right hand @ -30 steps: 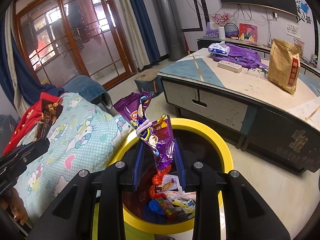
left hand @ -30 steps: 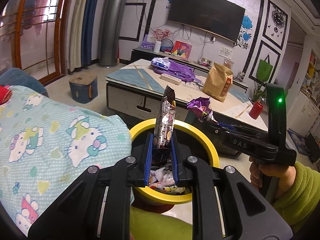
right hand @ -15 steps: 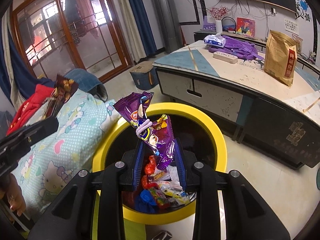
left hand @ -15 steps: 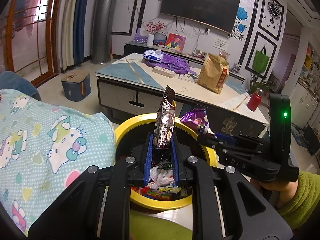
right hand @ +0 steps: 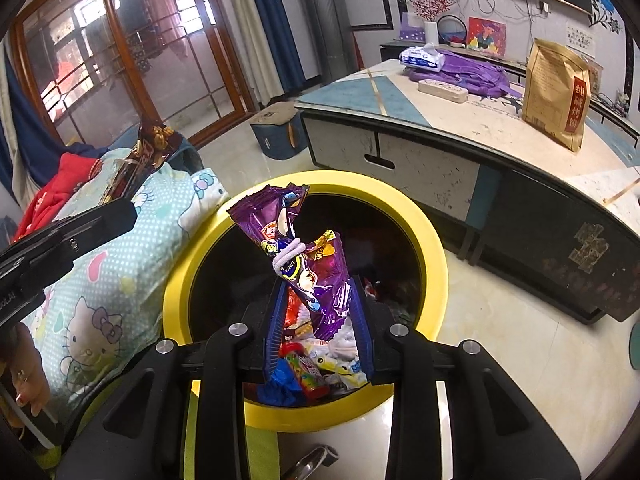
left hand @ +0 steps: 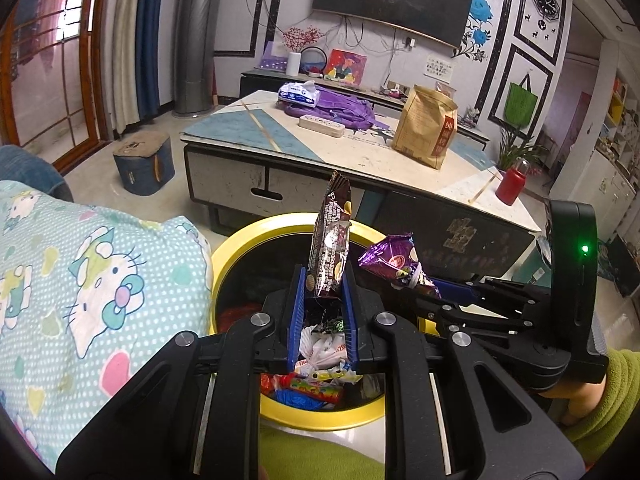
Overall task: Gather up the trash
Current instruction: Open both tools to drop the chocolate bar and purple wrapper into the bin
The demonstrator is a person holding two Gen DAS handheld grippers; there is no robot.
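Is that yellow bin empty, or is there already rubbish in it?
Partly filled. The yellow bin holds a heap of colourful wrappers at its bottom, far below the rim.

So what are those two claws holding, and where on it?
Left gripper: brown snack wrapper by its lower end. Right gripper: purple snack wrapper, likewise.

bin [right hand: 434, 256] mouth open below both grippers | pillow [left hand: 100, 280] touching left rim | low table [left hand: 360, 160] near behind | wrappers [right hand: 316, 364] piled inside, low
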